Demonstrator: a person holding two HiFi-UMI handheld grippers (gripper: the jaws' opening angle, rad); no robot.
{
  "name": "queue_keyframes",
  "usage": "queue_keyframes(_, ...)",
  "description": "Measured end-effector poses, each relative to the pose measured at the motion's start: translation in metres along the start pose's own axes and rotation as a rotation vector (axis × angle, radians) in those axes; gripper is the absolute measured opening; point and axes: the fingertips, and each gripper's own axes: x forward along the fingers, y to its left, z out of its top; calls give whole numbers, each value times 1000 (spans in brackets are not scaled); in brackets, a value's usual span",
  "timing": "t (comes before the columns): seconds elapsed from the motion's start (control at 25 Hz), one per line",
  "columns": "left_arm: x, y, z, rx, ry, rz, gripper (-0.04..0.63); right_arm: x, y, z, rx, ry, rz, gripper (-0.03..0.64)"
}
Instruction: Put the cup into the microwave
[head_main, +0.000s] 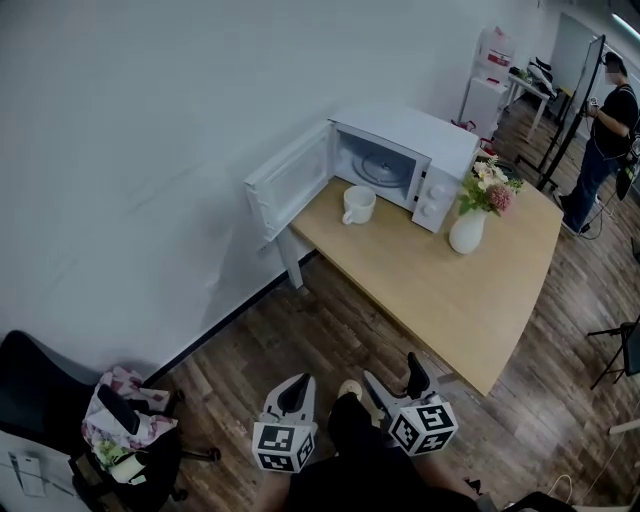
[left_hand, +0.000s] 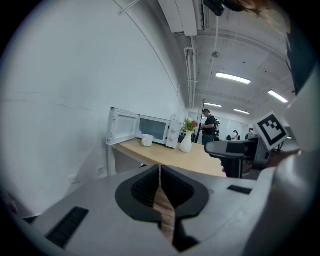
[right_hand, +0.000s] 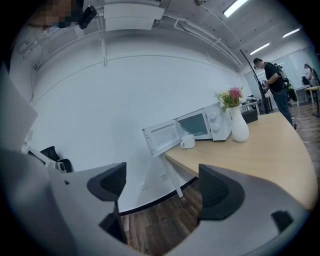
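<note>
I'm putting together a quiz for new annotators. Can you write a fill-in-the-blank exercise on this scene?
1. The microwave has its door swung ____.
2. The white cup stands on the ____, just outside the microwave's opening.
3. Unlike the right gripper, whose jaws stand apart with nothing between them, the left gripper is ____.

Missing words: open; table; shut.

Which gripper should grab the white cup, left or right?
Probably the right gripper: its jaws stand open and empty, while the left gripper is shut. Both are far from the cup.
</note>
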Motion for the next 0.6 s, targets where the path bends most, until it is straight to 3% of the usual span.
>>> queue_keyframes(0.6, 89, 33, 40, 13, 34, -12, 11, 88, -42, 36, 15, 29, -2, 439)
